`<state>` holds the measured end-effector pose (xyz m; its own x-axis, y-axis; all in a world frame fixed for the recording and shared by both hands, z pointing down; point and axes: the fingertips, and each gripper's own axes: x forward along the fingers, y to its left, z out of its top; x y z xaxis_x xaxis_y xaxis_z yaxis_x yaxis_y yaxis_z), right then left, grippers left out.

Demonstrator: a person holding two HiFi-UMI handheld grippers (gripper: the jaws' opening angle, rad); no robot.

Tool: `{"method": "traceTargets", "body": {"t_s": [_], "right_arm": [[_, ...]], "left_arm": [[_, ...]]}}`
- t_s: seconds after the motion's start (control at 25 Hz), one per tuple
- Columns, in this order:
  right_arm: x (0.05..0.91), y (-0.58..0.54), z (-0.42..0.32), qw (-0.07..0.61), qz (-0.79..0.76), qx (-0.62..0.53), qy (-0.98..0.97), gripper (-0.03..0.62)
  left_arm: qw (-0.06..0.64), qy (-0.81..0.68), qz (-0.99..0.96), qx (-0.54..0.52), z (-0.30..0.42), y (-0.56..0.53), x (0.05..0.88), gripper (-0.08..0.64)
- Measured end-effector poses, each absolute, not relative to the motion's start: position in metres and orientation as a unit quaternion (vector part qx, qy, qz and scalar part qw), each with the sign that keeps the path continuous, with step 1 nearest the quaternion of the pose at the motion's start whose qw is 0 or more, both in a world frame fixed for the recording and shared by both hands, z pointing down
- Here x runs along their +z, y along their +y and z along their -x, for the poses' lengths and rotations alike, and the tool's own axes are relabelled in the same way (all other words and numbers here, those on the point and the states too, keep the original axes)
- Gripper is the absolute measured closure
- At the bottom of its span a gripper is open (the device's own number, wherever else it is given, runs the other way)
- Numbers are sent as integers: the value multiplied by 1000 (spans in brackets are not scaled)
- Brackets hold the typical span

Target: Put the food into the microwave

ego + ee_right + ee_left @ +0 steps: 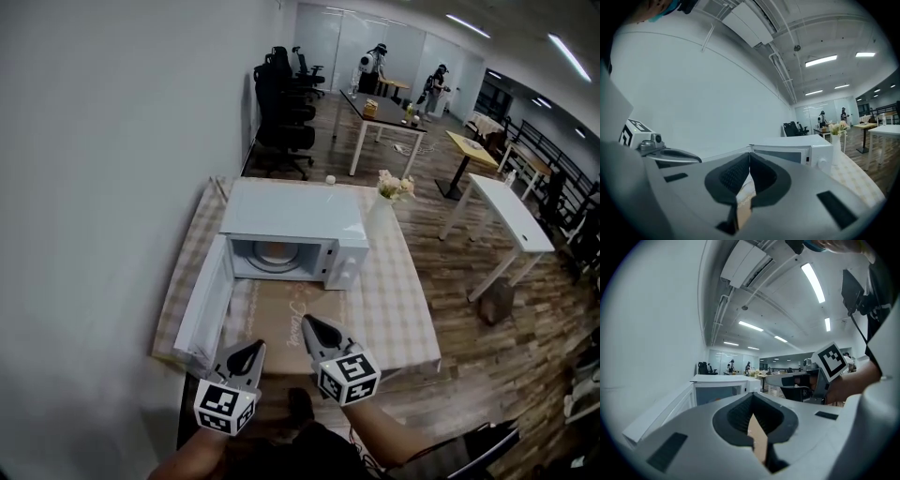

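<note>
The white microwave (291,220) stands on the table with its door (202,314) swung open to the left. Inside its cavity sits an orange-brown food item (274,251); the left gripper view shows the food (716,398) only faintly. Both grippers hang in front of the table's near edge, well short of the microwave. My left gripper (255,347) is shut, its tips meeting with nothing between them (752,394). To its right, my right gripper (307,322) is also shut and empty (749,153). Both point towards the microwave (787,152).
A brown mat (281,323) lies on the checked tablecloth (398,300) in front of the microwave. A white vase of flowers (382,211) stands at the microwave's right. Desks, black office chairs (281,112) and people are far behind. A white wall runs along the left.
</note>
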<state>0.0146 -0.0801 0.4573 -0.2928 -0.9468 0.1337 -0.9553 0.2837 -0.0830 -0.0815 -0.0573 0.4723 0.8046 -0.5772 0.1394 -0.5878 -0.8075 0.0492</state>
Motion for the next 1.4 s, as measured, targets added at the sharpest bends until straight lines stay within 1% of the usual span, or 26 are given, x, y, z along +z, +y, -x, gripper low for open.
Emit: {"method": "traceTargets", "body": {"t_s": [0.28, 0.92, 1.12, 1.4], "right_arm": [[440, -51, -29, 14, -602, 74, -795, 583], [422, -21, -114, -13, -600, 109, -792, 583], [424, -20, -135, -3, -598, 107, -795, 584], [419, -21, -155, -10, -597, 109, -795, 584]], "left_arm": [[37, -310, -949, 44, 80, -46, 458, 554], [38, -341, -939, 39, 20, -25, 422, 554], [49, -359, -932, 30, 8, -33, 423, 554], [45, -364, -930, 31, -12, -36, 419, 554]]}}
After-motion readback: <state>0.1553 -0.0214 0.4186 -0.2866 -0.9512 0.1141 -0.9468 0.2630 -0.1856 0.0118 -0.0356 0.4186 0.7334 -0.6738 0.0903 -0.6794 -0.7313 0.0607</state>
